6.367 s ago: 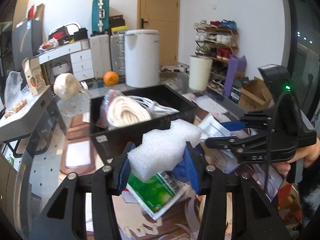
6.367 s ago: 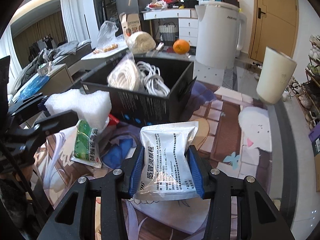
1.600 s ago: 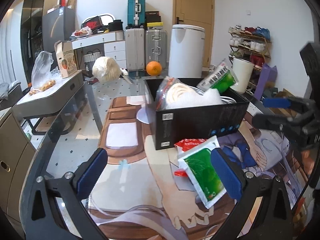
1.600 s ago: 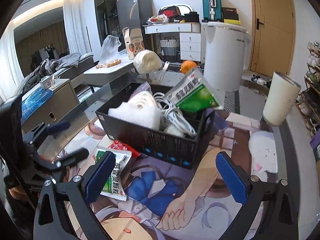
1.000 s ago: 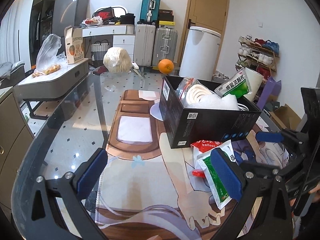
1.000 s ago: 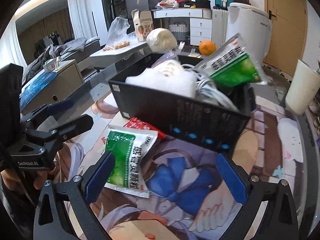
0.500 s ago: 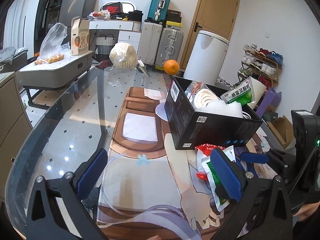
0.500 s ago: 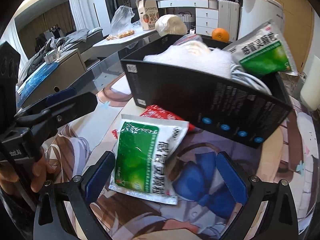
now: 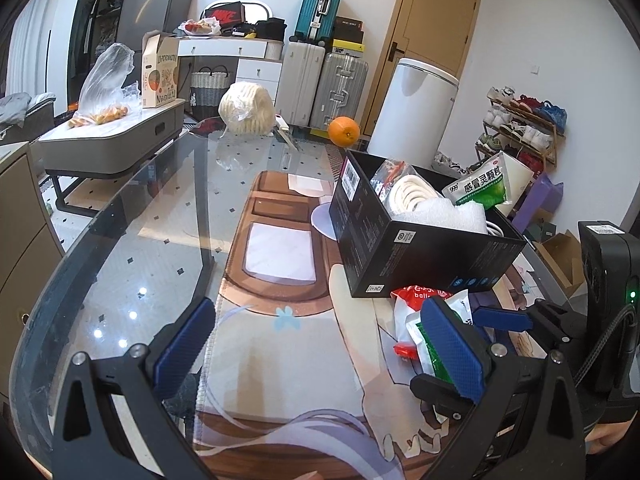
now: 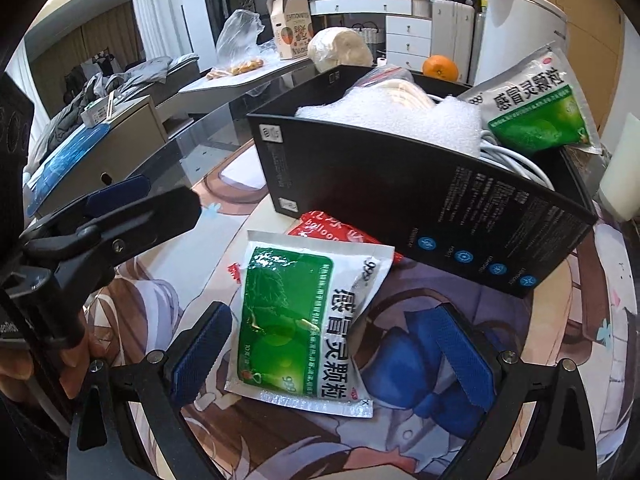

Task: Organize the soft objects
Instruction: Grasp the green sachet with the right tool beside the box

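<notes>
Right tool [image 10: 332, 356] spread wide, its pads either side of the green sachet [image 10: 304, 320], not gripping it. Sachet lies flat on the bench mat [image 10: 420, 432], partly over a red packet [image 10: 328, 224], just beside the black box [image 10: 420, 204]. Box holds foam [image 10: 400, 116], cord coil [image 9: 408, 196] and a second sachet [image 10: 536, 108] leaning at its far corner. Left tool [image 9: 320, 344] spread wide, empty, above the mat.

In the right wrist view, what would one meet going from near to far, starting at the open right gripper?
Right gripper → green packet on the mat → red packet → black box → white foam → orange.
</notes>
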Action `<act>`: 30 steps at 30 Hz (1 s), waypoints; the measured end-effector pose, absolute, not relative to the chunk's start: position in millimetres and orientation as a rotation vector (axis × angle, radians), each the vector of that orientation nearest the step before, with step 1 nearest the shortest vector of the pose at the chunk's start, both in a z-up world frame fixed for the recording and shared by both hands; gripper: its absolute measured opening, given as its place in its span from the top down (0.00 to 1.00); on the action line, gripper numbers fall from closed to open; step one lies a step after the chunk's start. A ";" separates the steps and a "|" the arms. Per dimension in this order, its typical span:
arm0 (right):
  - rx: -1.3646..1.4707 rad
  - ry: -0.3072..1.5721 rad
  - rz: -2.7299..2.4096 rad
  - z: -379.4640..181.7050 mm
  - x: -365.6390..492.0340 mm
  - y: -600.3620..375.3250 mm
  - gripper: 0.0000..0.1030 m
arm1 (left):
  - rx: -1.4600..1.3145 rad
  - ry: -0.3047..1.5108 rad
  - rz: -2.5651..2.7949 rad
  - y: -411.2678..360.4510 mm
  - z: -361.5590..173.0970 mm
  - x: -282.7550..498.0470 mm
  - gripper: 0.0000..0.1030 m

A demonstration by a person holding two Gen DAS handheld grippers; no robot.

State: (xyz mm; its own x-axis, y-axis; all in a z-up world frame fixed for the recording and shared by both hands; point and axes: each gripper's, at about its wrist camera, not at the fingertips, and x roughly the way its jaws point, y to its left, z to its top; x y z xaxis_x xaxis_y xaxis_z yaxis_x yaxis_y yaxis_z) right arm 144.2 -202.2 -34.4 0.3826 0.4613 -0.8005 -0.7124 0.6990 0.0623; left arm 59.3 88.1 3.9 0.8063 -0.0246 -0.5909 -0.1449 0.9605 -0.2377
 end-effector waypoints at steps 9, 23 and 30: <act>-0.302 0.910 0.790 -28.5 146.5 -219.1 0.32 | -0.254 0.640 0.058 83.1 4.0 60.4 0.00; -0.297 0.888 0.850 -20.8 140.5 -233.8 0.52 | -0.248 0.645 0.054 82.1 3.9 60.9 0.00; -0.234 0.848 0.816 -2.1 148.6 -265.1 0.52 | -0.221 0.661 0.049 76.1 2.3 62.7 0.00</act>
